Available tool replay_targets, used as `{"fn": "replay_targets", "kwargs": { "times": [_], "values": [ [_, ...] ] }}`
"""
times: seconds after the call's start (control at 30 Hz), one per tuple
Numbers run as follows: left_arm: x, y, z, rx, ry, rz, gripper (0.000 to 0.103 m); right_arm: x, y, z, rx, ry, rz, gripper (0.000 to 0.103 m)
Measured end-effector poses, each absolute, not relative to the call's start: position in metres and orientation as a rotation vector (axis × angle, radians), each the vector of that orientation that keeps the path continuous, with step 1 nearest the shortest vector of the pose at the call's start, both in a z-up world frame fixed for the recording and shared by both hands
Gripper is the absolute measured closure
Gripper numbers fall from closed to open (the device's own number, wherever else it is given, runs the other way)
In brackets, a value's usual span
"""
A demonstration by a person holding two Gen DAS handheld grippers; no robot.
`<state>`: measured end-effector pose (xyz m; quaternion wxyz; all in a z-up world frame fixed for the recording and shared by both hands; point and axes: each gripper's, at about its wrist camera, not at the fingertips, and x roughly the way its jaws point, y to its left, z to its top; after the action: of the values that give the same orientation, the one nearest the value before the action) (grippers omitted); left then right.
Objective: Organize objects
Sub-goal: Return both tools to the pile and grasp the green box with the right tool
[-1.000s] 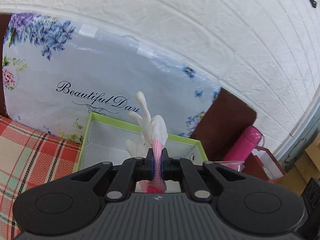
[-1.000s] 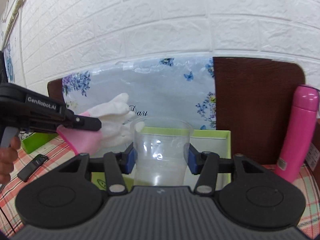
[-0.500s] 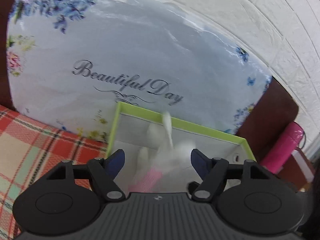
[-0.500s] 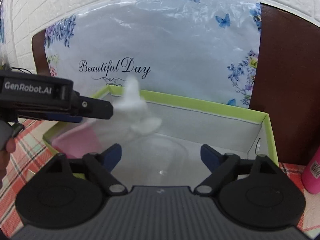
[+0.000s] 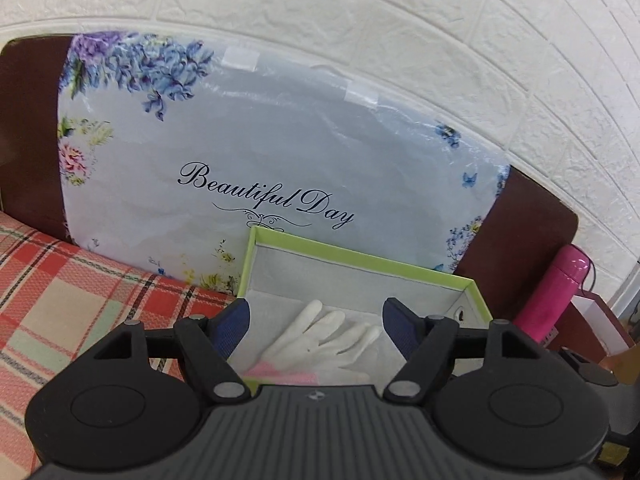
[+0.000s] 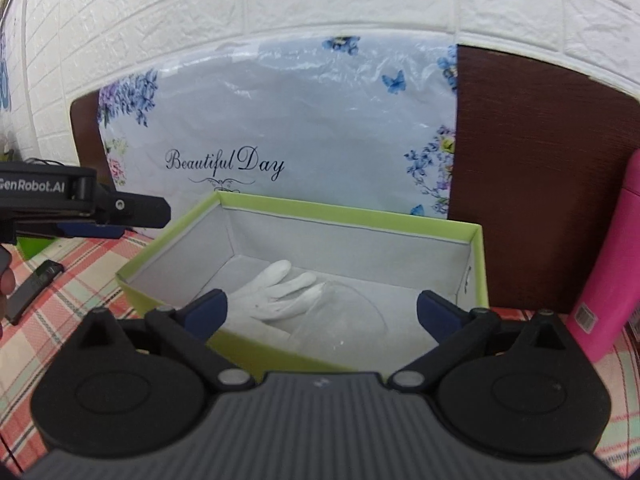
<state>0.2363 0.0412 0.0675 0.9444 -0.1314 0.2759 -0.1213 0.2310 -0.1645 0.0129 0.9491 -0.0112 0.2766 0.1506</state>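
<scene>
A white glove with a pink cuff (image 5: 320, 340) lies flat on the floor of the green-rimmed box (image 5: 360, 258). In the right wrist view the glove (image 6: 276, 292) lies beside a clear plastic cup (image 6: 344, 320) that rests in the same box (image 6: 340, 216). My left gripper (image 5: 316, 320) is open and empty just above the box's near edge; it also shows from the side in the right wrist view (image 6: 120, 216). My right gripper (image 6: 322, 308) is open and empty in front of the box.
A floral "Beautiful Day" package (image 5: 260, 168) leans on a brown board (image 6: 540, 180) against the white brick wall. A pink bottle (image 6: 608, 272) stands right of the box. A black remote (image 6: 34, 288) lies on the plaid cloth (image 5: 80, 300) at left.
Both grippers opened. The glove dropped from my left gripper and the cup from my right gripper into the box. Both grippers then pulled back slightly.
</scene>
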Motion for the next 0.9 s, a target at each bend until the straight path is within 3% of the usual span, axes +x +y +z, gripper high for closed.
{"fn": "replay_targets", "kwargs": {
  "times": [0.4, 0.9],
  "values": [
    [0.128, 0.042, 0.077, -0.25, 0.541, -0.264, 0.027, 0.111, -0.206, 0.049, 0.06, 0.388, 0.282, 0.0],
    [0.037, 0.05, 0.018, -0.243, 0.592, -0.269, 0.027, 0.009, -0.228, 0.012, 0.166, 0.418, 0.24, 0.0]
  ]
}}
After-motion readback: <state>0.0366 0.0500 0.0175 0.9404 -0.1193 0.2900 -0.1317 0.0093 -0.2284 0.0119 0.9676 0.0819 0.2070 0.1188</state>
